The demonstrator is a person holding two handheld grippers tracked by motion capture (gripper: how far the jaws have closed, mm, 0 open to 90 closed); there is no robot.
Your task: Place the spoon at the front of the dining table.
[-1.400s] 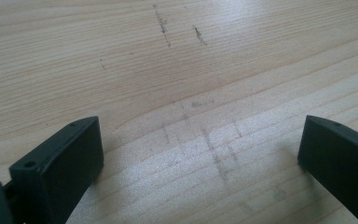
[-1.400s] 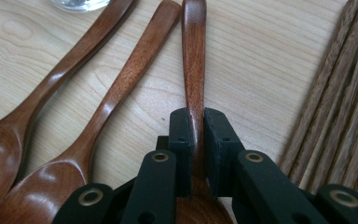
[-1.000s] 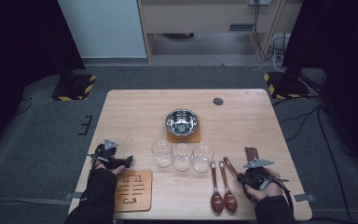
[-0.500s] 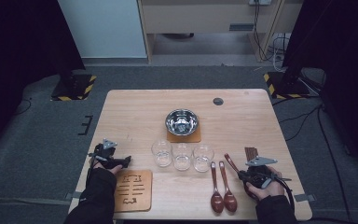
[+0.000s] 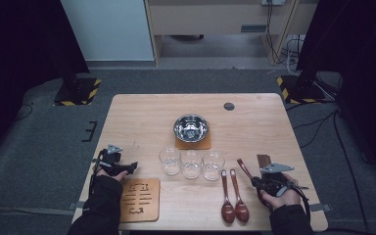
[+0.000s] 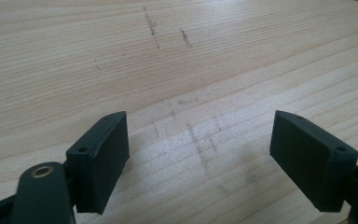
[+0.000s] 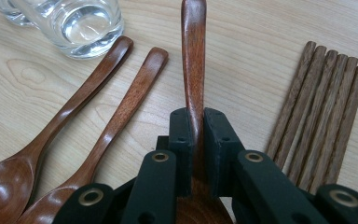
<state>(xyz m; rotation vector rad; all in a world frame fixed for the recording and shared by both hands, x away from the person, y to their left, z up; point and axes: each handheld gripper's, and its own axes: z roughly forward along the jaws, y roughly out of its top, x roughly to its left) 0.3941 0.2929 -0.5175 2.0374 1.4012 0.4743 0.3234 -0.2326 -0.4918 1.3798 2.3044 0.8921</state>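
place: probably lab | cues: hazard-taped stand feet [image 5: 77, 92], floor cables [image 5: 293, 46]

Left tongs [image 6: 198, 154] gape, jaws just closing a little; right tongs [image 7: 196, 140] are clamped tight.

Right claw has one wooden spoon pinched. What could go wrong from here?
1. The right claw is shut on the held spoon near its bowl, so the long handle may pivot or slip when lifted.
2. That handle lies between the two loose spoons and the chopsticks; a swing could scatter them.
3. The nearest glass stands close ahead and might be knocked.
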